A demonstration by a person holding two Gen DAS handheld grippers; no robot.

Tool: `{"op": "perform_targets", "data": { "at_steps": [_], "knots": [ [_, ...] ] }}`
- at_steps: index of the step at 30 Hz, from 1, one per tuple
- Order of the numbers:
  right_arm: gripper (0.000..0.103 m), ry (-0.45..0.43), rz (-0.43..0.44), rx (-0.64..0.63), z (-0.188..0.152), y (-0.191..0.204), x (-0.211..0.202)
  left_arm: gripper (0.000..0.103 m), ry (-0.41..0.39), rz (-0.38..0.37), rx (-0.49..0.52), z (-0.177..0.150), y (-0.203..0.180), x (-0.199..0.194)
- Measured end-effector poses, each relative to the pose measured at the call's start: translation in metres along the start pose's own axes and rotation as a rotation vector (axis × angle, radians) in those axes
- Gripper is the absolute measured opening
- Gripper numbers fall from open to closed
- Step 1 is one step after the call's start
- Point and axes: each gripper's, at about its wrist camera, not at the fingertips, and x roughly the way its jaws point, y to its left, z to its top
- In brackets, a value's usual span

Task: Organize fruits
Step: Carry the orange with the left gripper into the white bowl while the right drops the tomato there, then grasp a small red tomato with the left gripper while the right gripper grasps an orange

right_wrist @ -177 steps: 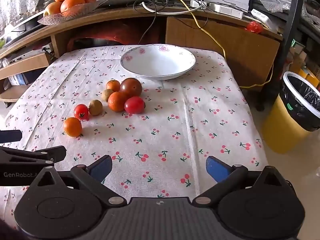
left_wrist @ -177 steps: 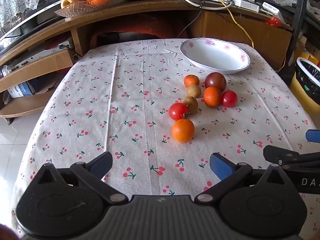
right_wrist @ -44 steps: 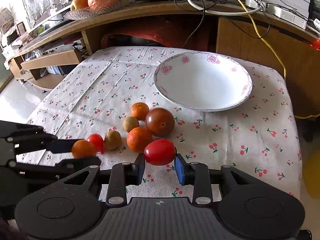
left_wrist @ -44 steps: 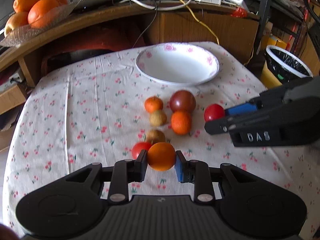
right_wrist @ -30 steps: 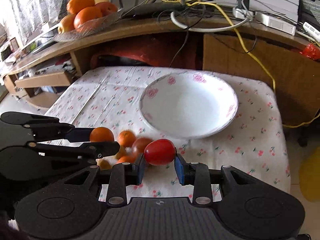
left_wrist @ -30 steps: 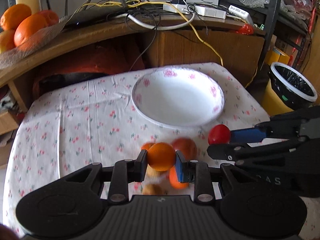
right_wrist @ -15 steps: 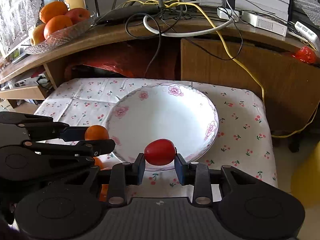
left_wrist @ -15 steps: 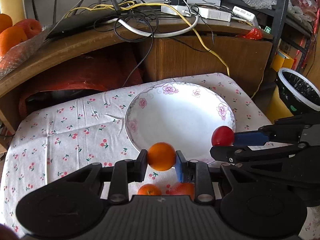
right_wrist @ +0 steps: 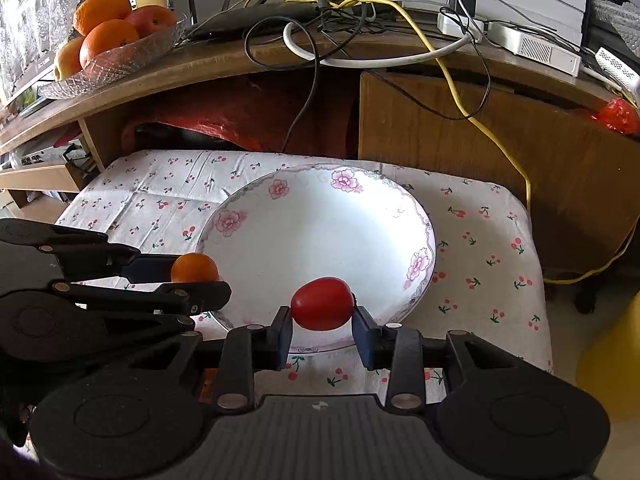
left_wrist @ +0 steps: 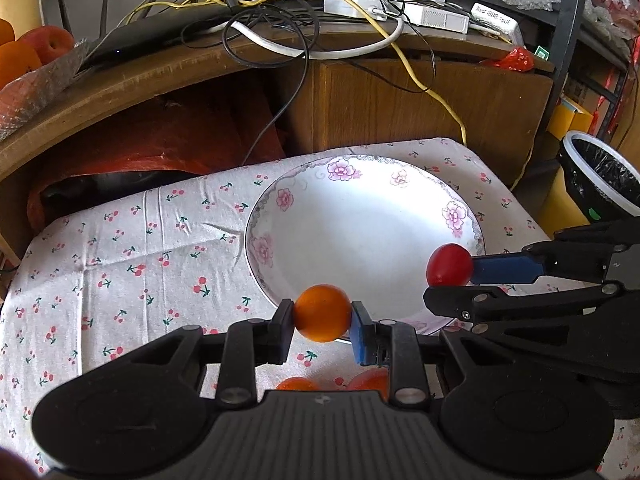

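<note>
Left wrist view shows the left hand-held gripper (left_wrist: 322,320) clamped on a small round orange fruit (left_wrist: 322,313) at the near rim of the white flower-patterned bowl (left_wrist: 280,200). The right hand-held gripper (right_wrist: 322,320) pinches a smooth red tomato (right_wrist: 322,309) above the same rim. Best to carry both further over the bowl's middle, lower them close, and release gently one at a time so neither rolls onto the cherry-print cloth surface (left_wrist: 120,248).

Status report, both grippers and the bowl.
Left gripper shut on orange. Right gripper shut on tomato. Both at bowl near rim; bowl empty, nothing blocking.
</note>
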Motion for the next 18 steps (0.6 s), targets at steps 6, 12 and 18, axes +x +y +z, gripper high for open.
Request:
{"op": "perform_targets", "data": {
  "at_steps": [6, 12, 18],
  "knots": [
    [0.031, -0.004, -0.002, 0.014, 0.0012, -0.0021, 0.0017, 0.037, 0.002, -0.004, -0.003, 0.0010, 0.0011, 0.0017],
    [0.032, -0.012, -0.006, 0.026, 0.0020, -0.0049, 0.0007, 0.039, 0.005, -0.008, -0.005, 0.0017, 0.0009, 0.0025],
    [0.032, -0.021, 0.001, 0.024, 0.0013, -0.0045, -0.0046, 0.040, -0.009, -0.007, -0.002, 0.0021, 0.0007, -0.0040]
  ]
}}
